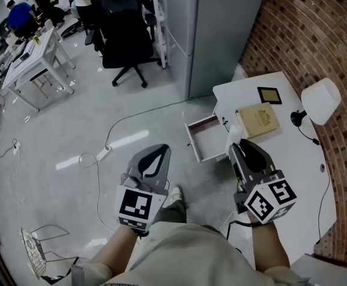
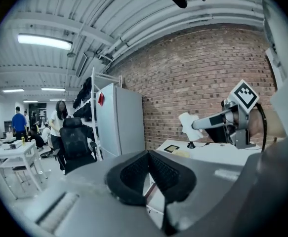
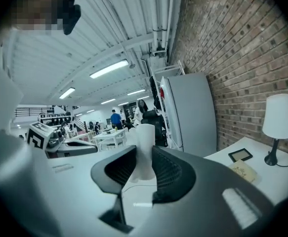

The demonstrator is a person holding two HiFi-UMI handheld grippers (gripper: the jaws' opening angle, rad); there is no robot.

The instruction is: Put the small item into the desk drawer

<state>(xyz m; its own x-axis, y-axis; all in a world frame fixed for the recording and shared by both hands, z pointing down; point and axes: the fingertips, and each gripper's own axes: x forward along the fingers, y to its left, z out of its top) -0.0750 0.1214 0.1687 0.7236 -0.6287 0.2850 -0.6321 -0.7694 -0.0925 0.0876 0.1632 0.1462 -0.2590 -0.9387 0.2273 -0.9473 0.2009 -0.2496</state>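
Note:
The small white item (image 1: pixel 235 133) sits upright between the pads of my right gripper (image 1: pixel 237 145), which is shut on it. It hangs just right of the open, empty desk drawer (image 1: pixel 209 138), over the white desk's (image 1: pixel 280 154) left edge. The right gripper view shows the item (image 3: pixel 144 149) standing up between the dark pads (image 3: pixel 168 171). My left gripper (image 1: pixel 161 151) hovers over the floor left of the drawer, its tips together with nothing in them. From the left gripper view (image 2: pixel 148 154), the right gripper (image 2: pixel 218 122) and the item (image 2: pixel 187 125) show at right.
On the desk lie a tan book (image 1: pixel 259 120), a small black frame (image 1: pixel 269 94) and a white lamp (image 1: pixel 320 100) with its cord. A grey cabinet (image 1: pixel 215 28) stands behind the desk. A brick wall (image 1: pixel 328 34) runs along the right. A cable and power strip (image 1: pixel 103 154) lie on the floor.

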